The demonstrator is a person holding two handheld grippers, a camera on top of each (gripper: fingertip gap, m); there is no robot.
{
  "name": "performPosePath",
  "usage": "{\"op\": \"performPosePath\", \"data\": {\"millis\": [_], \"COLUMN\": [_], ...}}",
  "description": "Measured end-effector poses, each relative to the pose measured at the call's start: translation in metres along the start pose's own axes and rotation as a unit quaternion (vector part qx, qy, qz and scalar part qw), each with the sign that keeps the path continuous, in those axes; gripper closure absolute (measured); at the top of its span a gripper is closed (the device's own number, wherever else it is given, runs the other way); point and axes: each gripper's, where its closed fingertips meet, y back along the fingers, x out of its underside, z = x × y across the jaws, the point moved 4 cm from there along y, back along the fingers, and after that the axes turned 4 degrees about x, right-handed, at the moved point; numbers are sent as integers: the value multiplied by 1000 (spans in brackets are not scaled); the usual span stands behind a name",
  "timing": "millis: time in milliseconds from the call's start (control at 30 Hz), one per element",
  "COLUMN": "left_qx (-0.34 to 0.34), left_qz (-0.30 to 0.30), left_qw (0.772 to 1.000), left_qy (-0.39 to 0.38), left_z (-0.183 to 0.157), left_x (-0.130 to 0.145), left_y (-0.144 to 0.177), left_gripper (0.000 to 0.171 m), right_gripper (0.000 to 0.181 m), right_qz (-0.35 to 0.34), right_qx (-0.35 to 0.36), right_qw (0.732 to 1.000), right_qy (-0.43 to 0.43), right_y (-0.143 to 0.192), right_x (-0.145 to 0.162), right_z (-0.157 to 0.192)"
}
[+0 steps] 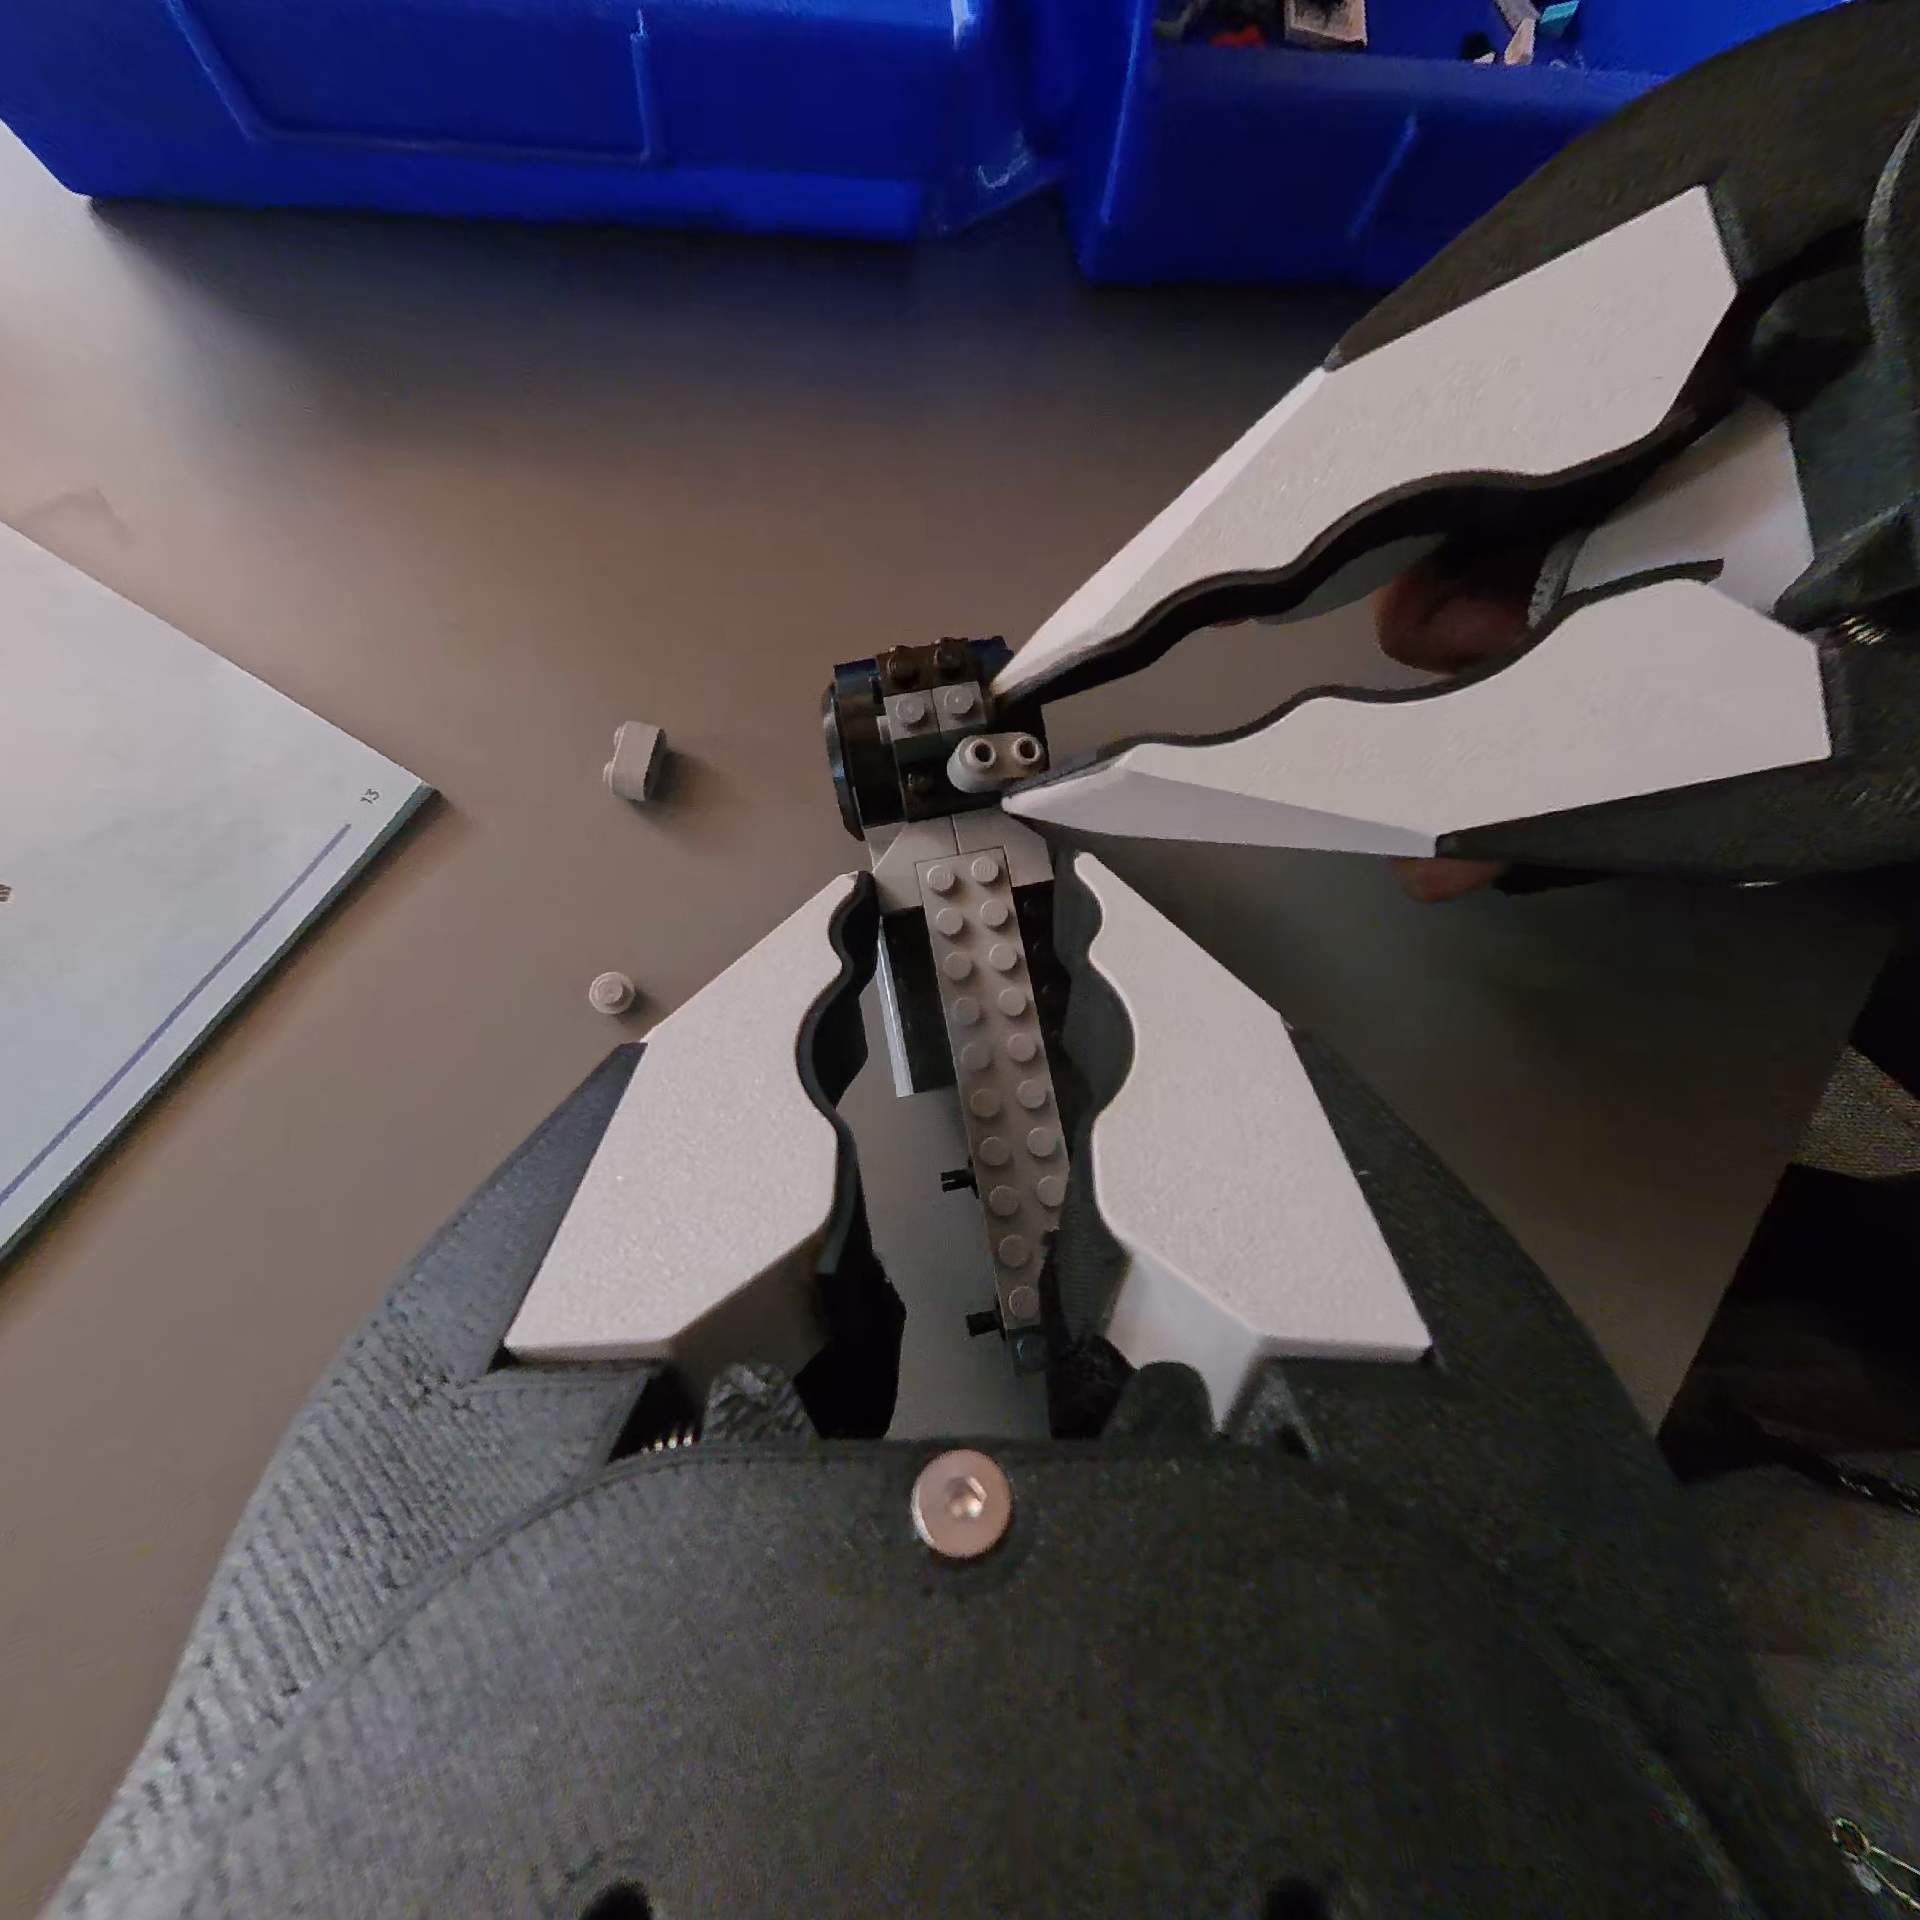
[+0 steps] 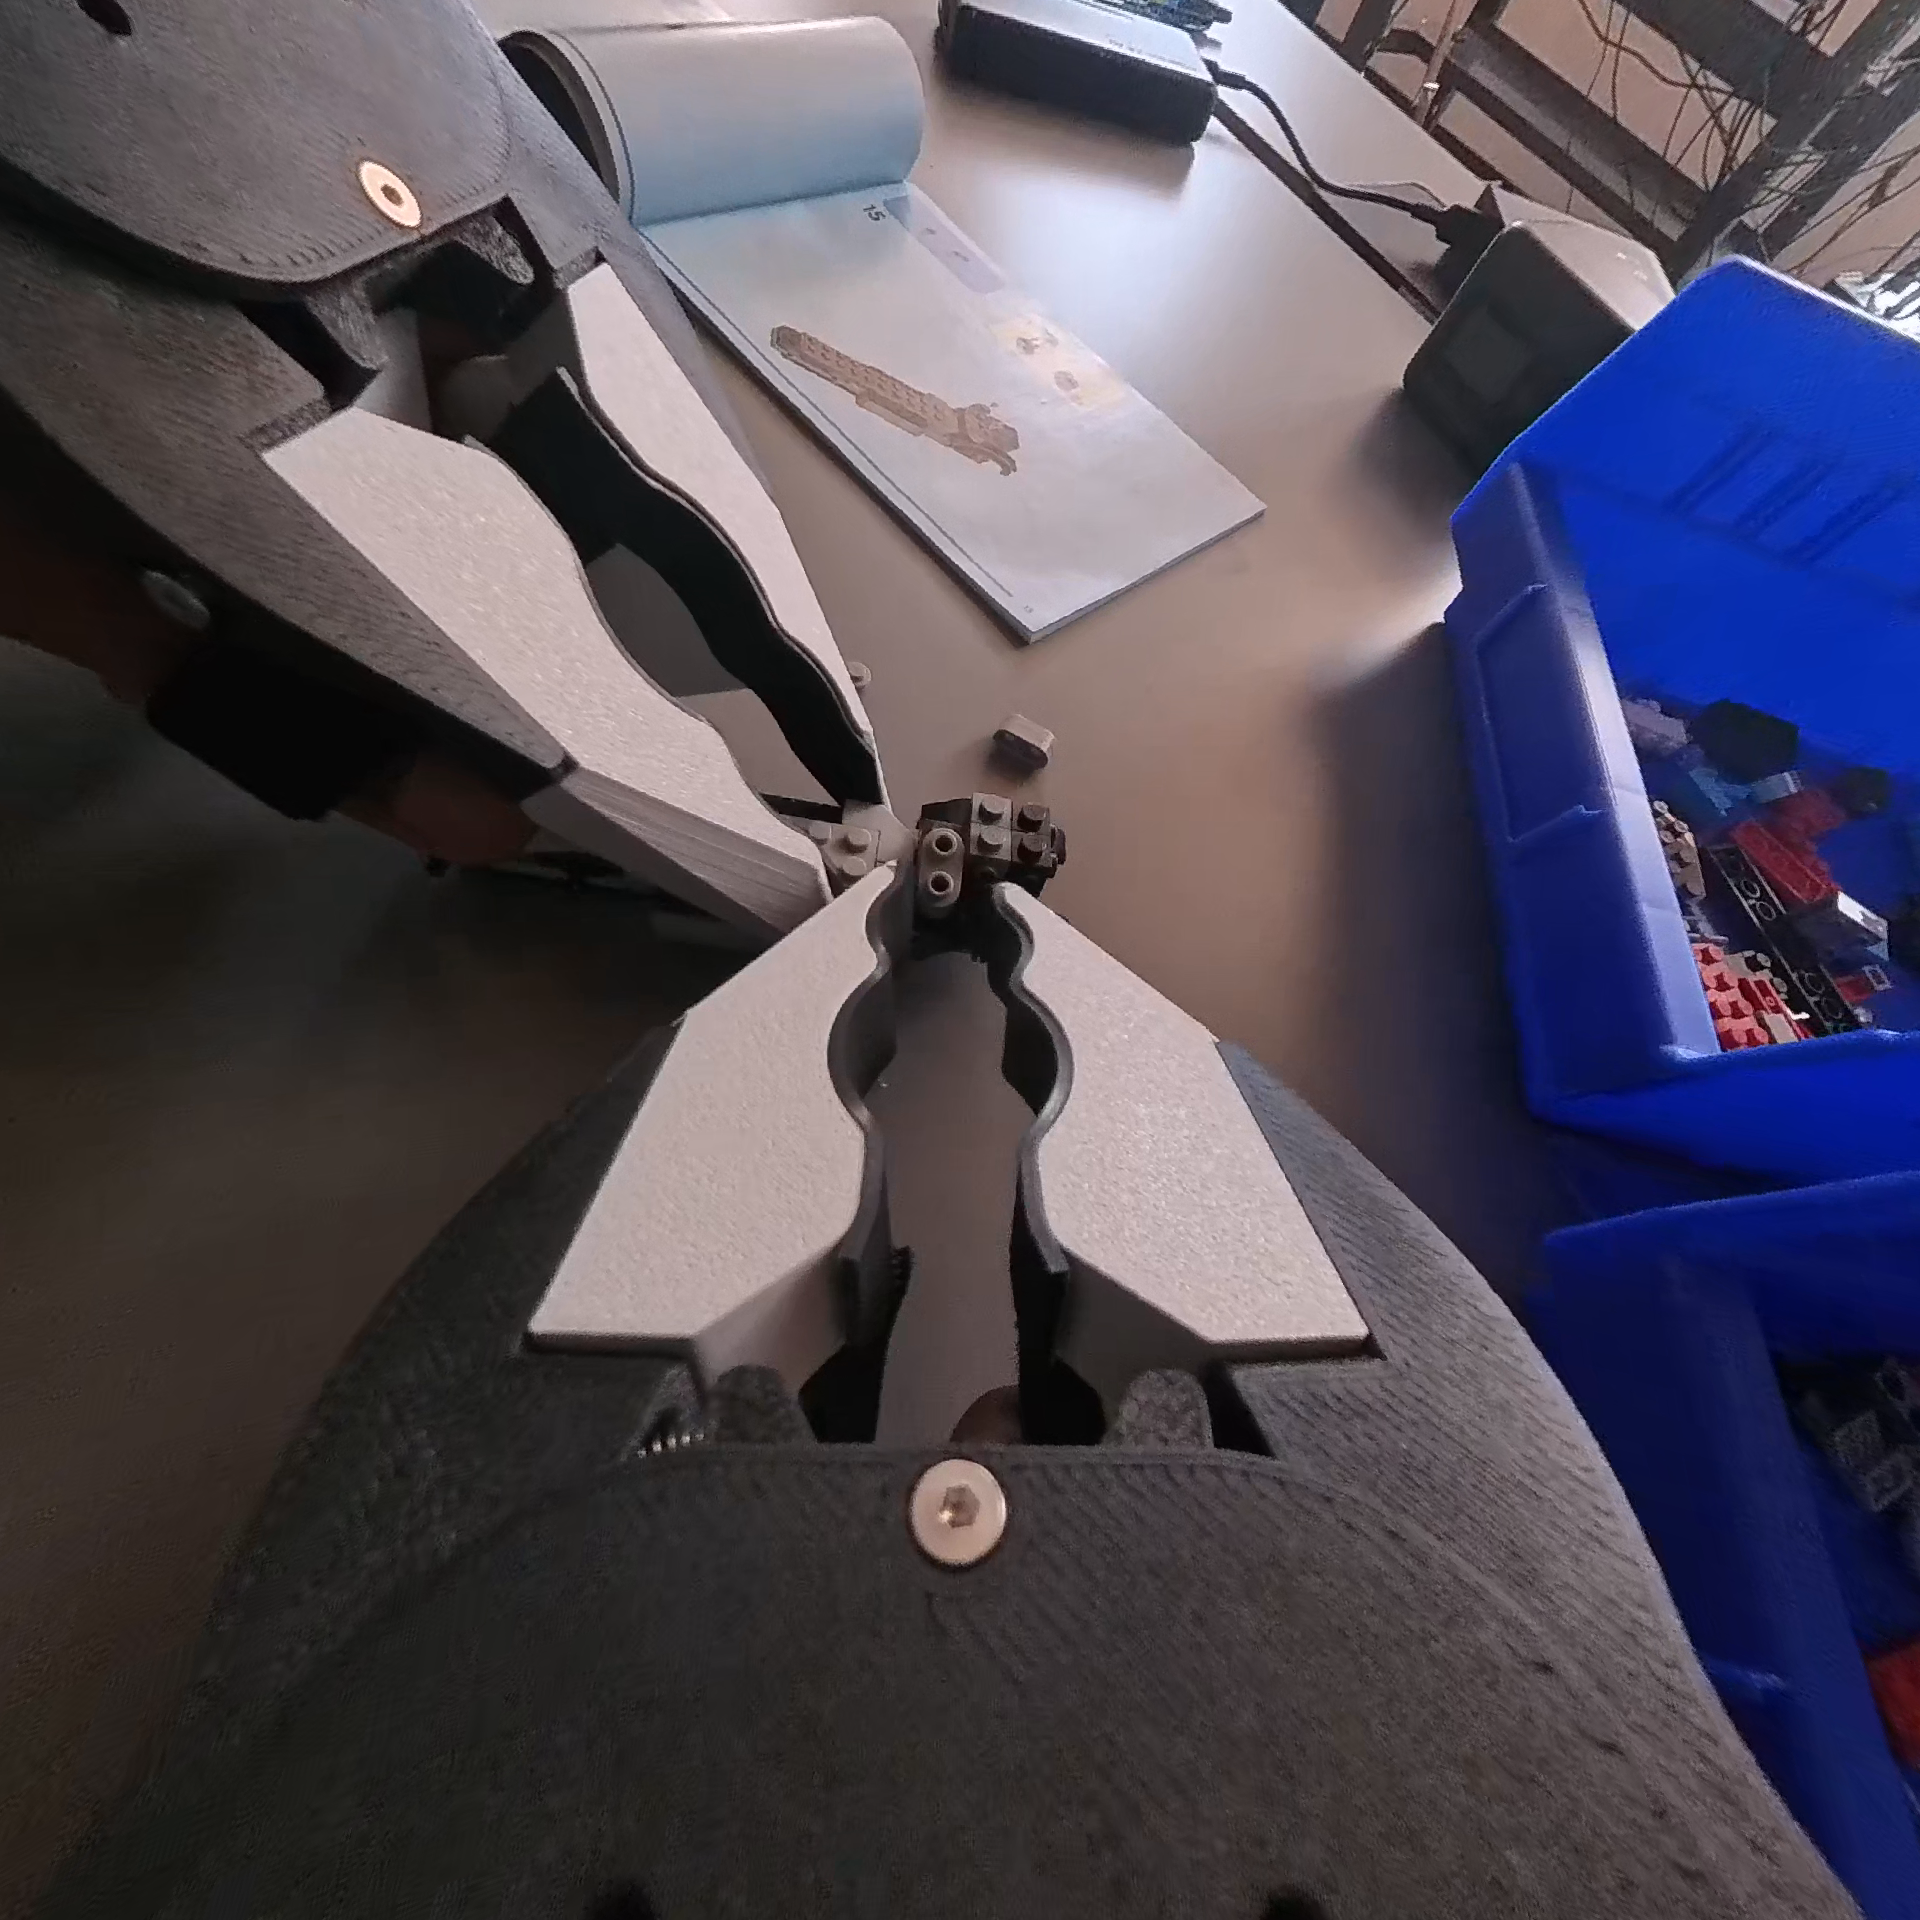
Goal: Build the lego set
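While the left wrist view is looking down along its own fingers, the left gripper (image 1: 966, 883) is clamping the lego model (image 1: 982, 1039), a long grey studded plate on black parts that is lying lengthwise between the two grey fingers, held above the dark table (image 1: 623, 468). At the model's far end the right gripper (image 1: 1003, 743) is coming in from the right, its tips closing on a small light grey piece (image 1: 995, 756) with two holes, which is sitting against the black block there. Two loose grey bricks (image 1: 636, 761) (image 1: 611, 992) are lying on the table to the left, near the corner of an open instruction booklet (image 1: 156, 831), and blue bins (image 1: 520, 104) are standing along the far edge. Seen from the right wrist view, the right gripper (image 2: 951, 899) is pinching that same end of the model (image 2: 997, 842), with the left gripper (image 2: 852, 831) meeting it from the upper left. Beyond, the booklet (image 2: 1039, 447) is lying open, and a blue bin (image 2: 1558, 727) holding mixed bricks is standing on the right.
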Motion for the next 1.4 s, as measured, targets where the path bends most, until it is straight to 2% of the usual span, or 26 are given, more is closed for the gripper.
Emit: {"op": "performPosePath", "data": {"millis": [567, 1033, 1400], "left_qx": [-2, -8, -23], "left_qz": [0, 0, 10], "left_qw": [1000, 1000, 999], "left_qy": [-3, -14, -30], "left_z": [0, 1, 1], "left_x": [0, -2, -3], "left_y": [1, 3, 4], "left_gripper": [136, 136, 136], "right_gripper": [156, 155, 154], "right_qz": [-5, -24, -21], "right_qx": [10, -19, -6], "right_qw": [1000, 999, 1000], "right_qy": [-9, -20, 17], "right_y": [-1, -1, -2], "right_x": [-1, -5, -6], "right_z": [-4, -8, -8]}}
